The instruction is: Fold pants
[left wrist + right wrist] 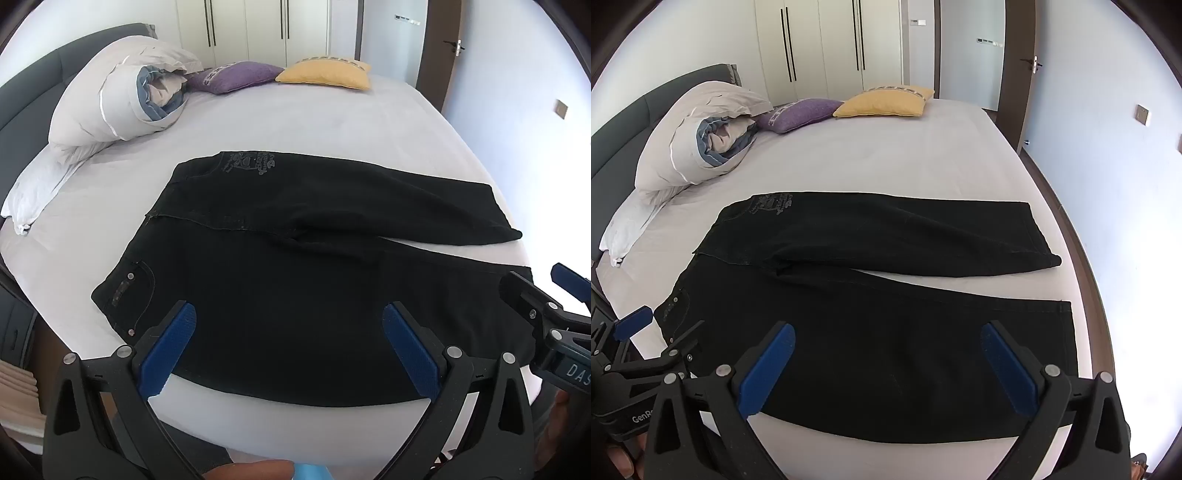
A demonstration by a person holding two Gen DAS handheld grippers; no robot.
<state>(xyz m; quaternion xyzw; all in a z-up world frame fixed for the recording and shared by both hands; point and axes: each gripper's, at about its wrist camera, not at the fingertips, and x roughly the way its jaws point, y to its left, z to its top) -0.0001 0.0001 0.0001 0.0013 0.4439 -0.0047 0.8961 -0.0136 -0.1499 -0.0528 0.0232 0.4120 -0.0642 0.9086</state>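
Note:
Black pants [295, 295] lie flat on the bed, waistband at the left, both legs spread to the right; they also show in the right wrist view [886, 332]. My left gripper [290, 321] is open, hovering over the near leg close to the waist, holding nothing. My right gripper [888, 339] is open over the near leg further right, holding nothing. The right gripper shows at the right edge of the left wrist view [535, 280]. The left gripper shows at the lower left of the right wrist view [661, 332].
The bed [332, 122] has a light sheet. A rolled duvet [122, 96], a purple cushion [236, 77] and a yellow cushion [325, 74] lie at the head. Wardrobe doors [827, 48] stand behind. The bed's near edge runs just below the pants.

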